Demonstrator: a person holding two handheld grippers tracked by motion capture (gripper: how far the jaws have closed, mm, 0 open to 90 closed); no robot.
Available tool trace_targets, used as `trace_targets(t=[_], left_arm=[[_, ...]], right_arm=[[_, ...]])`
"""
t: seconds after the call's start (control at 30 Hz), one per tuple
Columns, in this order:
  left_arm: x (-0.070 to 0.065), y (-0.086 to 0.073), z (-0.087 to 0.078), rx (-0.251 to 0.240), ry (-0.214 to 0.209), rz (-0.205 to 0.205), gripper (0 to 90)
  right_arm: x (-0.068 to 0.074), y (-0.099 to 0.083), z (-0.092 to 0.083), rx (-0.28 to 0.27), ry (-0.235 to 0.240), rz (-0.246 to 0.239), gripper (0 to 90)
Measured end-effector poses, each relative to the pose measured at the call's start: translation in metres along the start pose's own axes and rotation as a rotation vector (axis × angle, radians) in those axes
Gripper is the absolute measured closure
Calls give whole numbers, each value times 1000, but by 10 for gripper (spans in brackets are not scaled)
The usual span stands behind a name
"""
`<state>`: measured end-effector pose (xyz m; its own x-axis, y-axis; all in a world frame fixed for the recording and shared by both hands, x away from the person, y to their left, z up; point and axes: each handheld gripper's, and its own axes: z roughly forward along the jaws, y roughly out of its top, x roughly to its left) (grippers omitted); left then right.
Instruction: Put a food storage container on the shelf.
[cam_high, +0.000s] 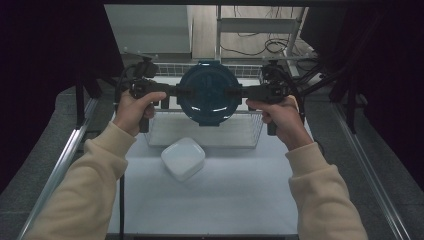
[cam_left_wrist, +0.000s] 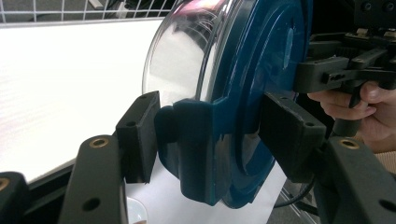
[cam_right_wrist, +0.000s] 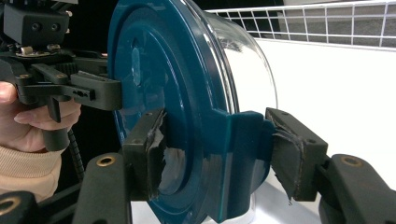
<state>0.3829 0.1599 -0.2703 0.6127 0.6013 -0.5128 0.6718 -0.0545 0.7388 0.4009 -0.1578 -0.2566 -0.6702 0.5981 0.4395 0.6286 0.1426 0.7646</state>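
White sheeting covers the worktop (cam_high: 235, 195), with a wire basket (cam_high: 205, 131) at its far end and dark surroundings on both sides. Left hand-held gripper (cam_high: 175, 91) and right hand-held gripper (cam_high: 235, 92) face each other, and between them hangs a round glass container with a blue clip-on lid (cam_high: 209, 93), lifted clear above the basket and tipped so that the lid faces the person. In the left gripper view, the left hand-held gripper (cam_left_wrist: 205, 135) pinches one side latch of the lid (cam_left_wrist: 233, 93), one pad against the latch on the glass side, the other against the lid's face. In the right gripper view, the right hand-held gripper (cam_right_wrist: 219, 149) pinches the opposite latch in the same way; one of its pads looks torn. Nearer the person than both grippers, a white square dish (cam_high: 183, 158) rests on the worktop.

The step in hand appears to be a two-handed carry. To do it well, both grips should hold even pressure, since the latches are narrow and smooth; the hands should travel together at matching height, so the container neither twists nor slips from the worn pad, and it should be levelled before setting down.
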Motion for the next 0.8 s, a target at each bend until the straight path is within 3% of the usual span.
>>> trace_targets(t=[0.33, 0.67, 0.8], left_arm=[[9, 12, 3, -2, -1, -12, 399], [27, 24, 9, 25, -8, -15, 399], [38, 29, 14, 34, -6, -35, 399]], right_arm=[[-6, 14, 5, 11, 0, -3, 402], [-18, 23, 17, 26, 3, 17, 405], [-27, 28, 26, 30, 5, 34, 405]])
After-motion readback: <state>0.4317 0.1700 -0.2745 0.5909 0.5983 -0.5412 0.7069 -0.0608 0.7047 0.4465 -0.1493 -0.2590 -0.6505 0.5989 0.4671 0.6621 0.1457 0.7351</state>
